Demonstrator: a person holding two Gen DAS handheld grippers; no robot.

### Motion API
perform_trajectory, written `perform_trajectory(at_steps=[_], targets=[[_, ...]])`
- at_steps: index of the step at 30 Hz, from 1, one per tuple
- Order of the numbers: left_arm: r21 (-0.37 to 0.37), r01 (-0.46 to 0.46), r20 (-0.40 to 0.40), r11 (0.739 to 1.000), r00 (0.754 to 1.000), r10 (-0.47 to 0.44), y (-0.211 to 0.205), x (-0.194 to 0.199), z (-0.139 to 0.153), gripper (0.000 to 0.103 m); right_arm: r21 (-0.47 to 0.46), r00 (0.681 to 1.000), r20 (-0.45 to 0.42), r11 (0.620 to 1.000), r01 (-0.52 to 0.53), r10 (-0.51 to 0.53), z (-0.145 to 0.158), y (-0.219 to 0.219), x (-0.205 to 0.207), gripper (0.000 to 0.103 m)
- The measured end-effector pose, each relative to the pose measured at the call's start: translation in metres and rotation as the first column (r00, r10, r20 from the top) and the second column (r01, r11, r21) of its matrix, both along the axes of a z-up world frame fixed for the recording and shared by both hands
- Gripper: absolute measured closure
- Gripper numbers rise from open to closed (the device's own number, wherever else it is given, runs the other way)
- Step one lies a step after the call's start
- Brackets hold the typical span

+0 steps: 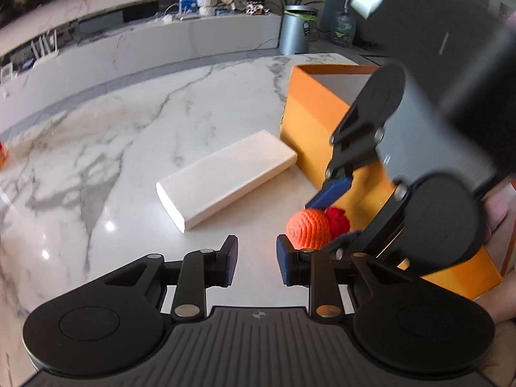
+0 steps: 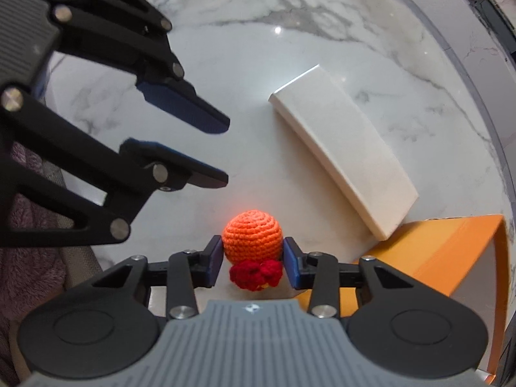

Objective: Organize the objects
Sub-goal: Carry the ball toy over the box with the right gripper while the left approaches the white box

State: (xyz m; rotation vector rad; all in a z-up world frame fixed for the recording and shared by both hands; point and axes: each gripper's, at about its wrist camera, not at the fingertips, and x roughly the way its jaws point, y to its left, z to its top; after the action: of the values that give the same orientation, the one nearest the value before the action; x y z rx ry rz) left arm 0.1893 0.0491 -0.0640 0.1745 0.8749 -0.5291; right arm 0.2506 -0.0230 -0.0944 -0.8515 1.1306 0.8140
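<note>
An orange crocheted ball with a dark red tuft [image 2: 252, 242] sits between the blue pads of my right gripper [image 2: 252, 259], which is shut on it just above the marble table. The ball also shows in the left wrist view [image 1: 309, 228], under the right gripper. My left gripper [image 1: 257, 259] is open and empty, hovering just left of the ball; it also shows in the right wrist view [image 2: 222, 148]. A flat white box [image 1: 225, 174] lies on the table. An open orange box [image 1: 309, 122] stands to the right of it.
The marble table [image 1: 96, 167] stretches left and far. Behind it runs a long marble counter [image 1: 145, 45] with yarn items, a grey metal bin [image 1: 295, 30] with a plant and a water bottle [image 1: 343, 27].
</note>
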Motion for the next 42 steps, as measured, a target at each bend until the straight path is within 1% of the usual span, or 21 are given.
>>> perform_trajectory(at_steps=[3,6,8,11,14,16,18,21,23,26,27,29,30,31,32,33,35,37,38,40,42], targets=[[0.045,0.054,0.046,0.998,0.997,-0.056,-0.009,0.001,0.009,0.070,0.077,0.999,0.032,0.996,0.034,-0.036,0.030,-0.013,-0.002,0.061],[0.123,0.123,0.097,0.985,0.986,-0.135,-0.024,0.000,0.018,0.067,0.141,0.994,0.077,0.987,0.070,-0.081,0.062,-0.031,-0.005,0.061],[0.188,0.164,0.121,0.968,0.975,-0.189,-0.034,0.001,0.019,0.062,0.178,0.989,0.102,0.980,0.092,-0.111,0.081,-0.044,-0.009,0.061],[0.291,0.215,0.140,0.932,0.954,-0.264,-0.049,0.004,0.013,0.056,0.210,0.979,0.131,0.969,0.129,-0.159,0.099,-0.070,-0.010,0.061],[0.399,0.246,0.148,0.883,0.933,-0.327,-0.062,0.010,-0.002,0.050,0.222,0.964,0.153,0.959,0.179,-0.215,0.106,-0.098,-0.012,0.061],[0.470,0.253,0.164,0.845,0.916,-0.365,-0.071,0.016,-0.016,0.050,0.225,0.958,0.145,0.951,0.213,-0.249,0.101,-0.115,-0.010,0.061],[0.558,0.278,0.175,0.782,0.882,-0.438,-0.081,0.020,-0.034,0.050,0.221,0.954,0.128,0.945,0.240,-0.273,0.092,-0.128,-0.005,0.061],[0.665,0.306,0.141,0.681,0.844,-0.517,-0.094,0.027,-0.056,0.050,0.220,0.948,0.096,0.936,0.276,-0.302,0.076,-0.143,0.003,0.061],[0.704,0.321,0.110,0.634,0.832,-0.544,-0.099,0.034,-0.067,0.049,0.225,0.947,0.074,0.930,0.289,-0.312,0.065,-0.147,0.010,0.061],[0.743,0.341,0.065,0.576,0.820,-0.569,-0.099,0.045,-0.080,0.046,0.237,0.946,0.046,0.924,0.301,-0.320,0.054,-0.153,0.019,0.061],[0.751,0.348,0.052,0.561,0.816,-0.576,-0.099,0.048,-0.083,0.045,0.242,0.946,0.040,0.922,0.304,-0.322,0.051,-0.155,0.021,0.061],[0.764,0.350,0.049,0.543,0.807,-0.589,-0.099,0.053,-0.085,0.043,0.251,0.946,0.026,0.918,0.308,-0.325,0.045,-0.157,0.027,0.061],[0.763,0.356,0.041,0.540,0.806,-0.590,-0.098,0.056,-0.085,0.040,0.256,0.945,0.019,0.915,0.310,-0.326,0.042,-0.158,0.029,0.061],[0.755,0.367,0.027,0.544,0.811,-0.584,-0.099,0.060,-0.083,0.040,0.262,0.945,0.012,0.913,0.312,-0.327,0.040,-0.159,0.031,0.061],[0.741,0.378,0.014,0.555,0.818,-0.576,-0.098,0.065,-0.081,0.041,0.268,0.945,0.006,0.911,0.314,-0.328,0.037,-0.159,0.034,0.061],[0.721,0.395,-0.003,0.569,0.823,-0.568,-0.095,0.069,-0.078,0.048,0.275,0.944,0.002,0.908,0.317,-0.330,0.035,-0.160,0.035,0.061],[0.694,0.416,-0.025,0.588,0.830,-0.557,-0.092,0.078,-0.074,0.049,0.289,0.941,-0.007,0.900,0.325,-0.338,0.032,-0.161,0.038,0.061],[0.689,0.429,-0.036,0.584,0.826,-0.563,-0.091,0.081,-0.073,0.049,0.298,0.938,-0.013,0.894,0.334,-0.346,0.029,-0.163,0.039,0.061],[0.680,0.429,-0.041,0.594,0.832,-0.553,-0.091,0.082,-0.072,0.049,0.300,0.937,-0.017,0.892,0.337,-0.349,0.029,-0.166,0.039,0.061],[0.650,0.422,-0.044,0.632,0.851,-0.523,-0.088,0.086,-0.067,0.053,0.304,0.935,-0.023,0.888,0.344,-0.354,0.027,-0.169,0.038,0.061],[0.604,0.408,-0.047,0.685,0.876,-0.480,-0.083,0.091,-0.057,0.062,0.310,0.934,-0.025,0.885,0.347,-0.357,0.027,-0.172,0.037,0.061]])
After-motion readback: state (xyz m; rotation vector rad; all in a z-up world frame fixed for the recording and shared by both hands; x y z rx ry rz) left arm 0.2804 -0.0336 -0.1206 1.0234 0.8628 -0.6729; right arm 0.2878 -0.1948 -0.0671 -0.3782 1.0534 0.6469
